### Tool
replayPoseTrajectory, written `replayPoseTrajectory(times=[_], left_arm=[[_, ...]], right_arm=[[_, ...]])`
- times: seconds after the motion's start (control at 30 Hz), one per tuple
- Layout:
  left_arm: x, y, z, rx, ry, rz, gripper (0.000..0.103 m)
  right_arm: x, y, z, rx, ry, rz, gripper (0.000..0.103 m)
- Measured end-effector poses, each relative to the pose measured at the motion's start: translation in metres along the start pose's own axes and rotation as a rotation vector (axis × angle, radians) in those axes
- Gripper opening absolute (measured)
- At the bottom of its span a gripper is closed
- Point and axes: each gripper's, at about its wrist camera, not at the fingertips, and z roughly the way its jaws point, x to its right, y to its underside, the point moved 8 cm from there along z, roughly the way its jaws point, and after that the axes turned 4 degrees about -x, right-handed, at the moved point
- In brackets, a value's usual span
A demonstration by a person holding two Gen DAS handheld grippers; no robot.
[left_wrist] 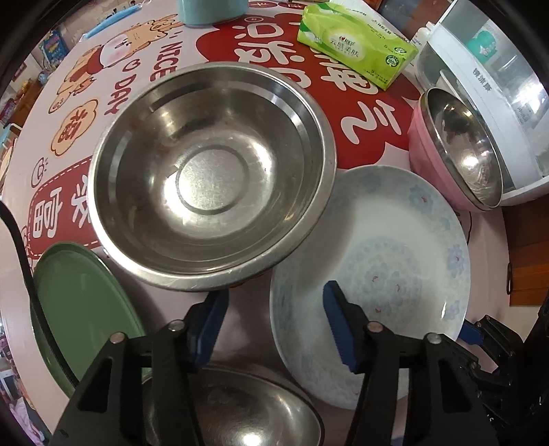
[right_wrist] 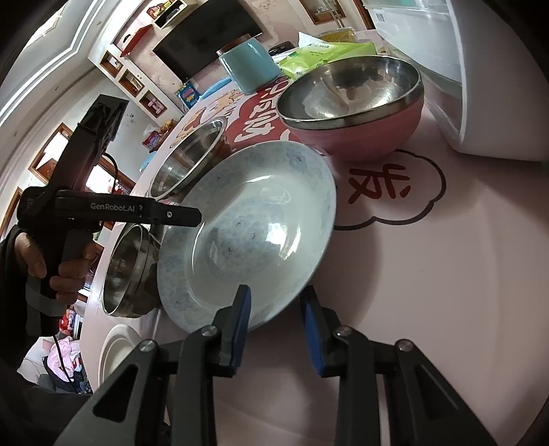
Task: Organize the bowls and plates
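Note:
A large steel bowl (left_wrist: 212, 175) sits mid-table, its rim overlapping a white plate with a blue pattern (left_wrist: 394, 260). A green plate (left_wrist: 79, 302) lies at the left and a smaller steel bowl (left_wrist: 240, 408) sits below my open, empty left gripper (left_wrist: 274, 308), which hovers over the gap between bowl and plate. A pink bowl with a steel lining (left_wrist: 456, 147) stands at the right. In the right wrist view my right gripper (right_wrist: 276, 308) is open with its jaws on either side of the patterned plate's (right_wrist: 254, 223) near rim. The pink bowl (right_wrist: 357, 106) is behind it.
A green tissue pack (left_wrist: 357, 44) and a teal canister (left_wrist: 209, 12) stand at the back. A white appliance (left_wrist: 497, 85) fills the right side. A white plate (right_wrist: 120, 350) lies near the table edge. The left gripper's handle (right_wrist: 85, 206) shows at the left.

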Motion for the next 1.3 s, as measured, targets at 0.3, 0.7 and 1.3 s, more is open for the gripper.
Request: replayPoseTrajectory(times=[0.3,0.7,1.3], left_arm=[[-0.003,-0.007,0.009,-0.002,0.016,-0.012,0.041],[0.008,-0.011,0.011,0.025,0.075,0.005,0.026],[0.015,-0.008,-0.009,0.048,0.08,0.034,0.025]], right_arm=[[0.002,0.0,0.003,0.005,-0.013,0.015,0.03],[0.005,0.001,0.004,0.009,-0.036,0.033,0.029],[0.007,0.006,0.0,-0.034,-0.059,0.032,0.028]])
